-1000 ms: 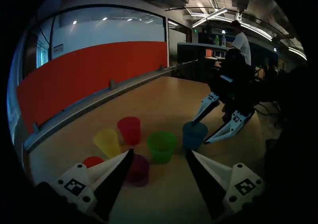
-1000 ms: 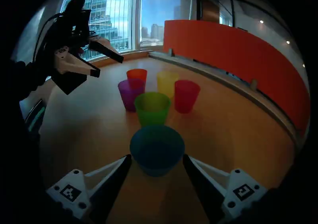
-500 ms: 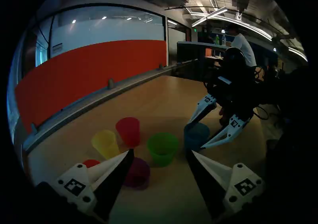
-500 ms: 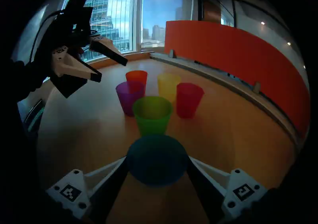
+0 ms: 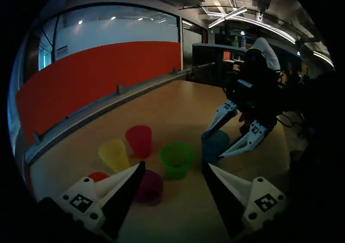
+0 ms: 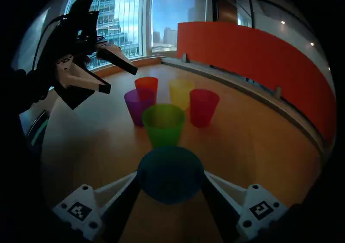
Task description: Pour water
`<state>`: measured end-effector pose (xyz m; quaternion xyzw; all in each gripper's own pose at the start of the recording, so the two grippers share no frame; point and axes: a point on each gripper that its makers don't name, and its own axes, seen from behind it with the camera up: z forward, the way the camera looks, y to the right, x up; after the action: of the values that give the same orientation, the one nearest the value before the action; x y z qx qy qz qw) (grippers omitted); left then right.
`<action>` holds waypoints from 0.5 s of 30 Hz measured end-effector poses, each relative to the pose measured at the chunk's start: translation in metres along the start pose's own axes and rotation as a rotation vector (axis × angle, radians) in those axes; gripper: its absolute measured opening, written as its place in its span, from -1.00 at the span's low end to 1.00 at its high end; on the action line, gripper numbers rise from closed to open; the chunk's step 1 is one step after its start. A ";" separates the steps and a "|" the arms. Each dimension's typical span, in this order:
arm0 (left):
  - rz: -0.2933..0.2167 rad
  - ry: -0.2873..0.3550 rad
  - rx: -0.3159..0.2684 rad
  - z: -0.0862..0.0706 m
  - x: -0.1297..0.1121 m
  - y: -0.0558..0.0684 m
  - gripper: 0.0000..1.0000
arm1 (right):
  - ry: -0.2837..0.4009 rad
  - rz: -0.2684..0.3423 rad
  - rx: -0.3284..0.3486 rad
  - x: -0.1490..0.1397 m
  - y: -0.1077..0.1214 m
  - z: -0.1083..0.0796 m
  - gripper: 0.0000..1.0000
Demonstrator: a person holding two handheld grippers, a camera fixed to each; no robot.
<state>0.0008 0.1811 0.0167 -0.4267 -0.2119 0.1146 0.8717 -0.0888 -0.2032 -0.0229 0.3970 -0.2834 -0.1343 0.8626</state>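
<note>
A wide wooden desk runs through an office, with an orange wall panel along one side and windows onto city towers at the far end.

Nearest in the right gripper view, the right gripper has its two fingers closed against opposite sides of a blue cup, pinching it upright. The cup looks like translucent plastic, wider at the rim than at the base. Its inside is dark, so I cannot tell whether it holds water.

Just beyond stands a green cup, open and upright. Behind it are a purple cup and a red cup, then a yellow cup and an orange cup, all close together.

Farther off, the left gripper hovers above the desk near the purple cup, fingers spread with nothing between them.

The task seems to be at an early stage: the blue cup is gripped but untilted, and no water is flowing. The pour itself, probably into one of the standing cups, remains to be done.
</note>
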 end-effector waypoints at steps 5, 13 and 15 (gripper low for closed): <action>-0.001 -0.002 -0.002 0.003 0.000 0.001 0.94 | 0.015 0.007 -0.009 0.007 0.003 -0.013 0.83; 0.013 -0.017 -0.003 0.007 -0.004 0.006 0.94 | 0.062 -0.004 -0.045 0.029 0.015 -0.047 0.83; 0.014 -0.020 -0.005 0.008 -0.005 0.007 0.94 | 0.076 -0.010 -0.057 0.035 0.018 -0.055 0.82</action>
<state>-0.0076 0.1891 0.0144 -0.4291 -0.2177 0.1242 0.8678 -0.0273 -0.1740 -0.0246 0.3785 -0.2444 -0.1316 0.8830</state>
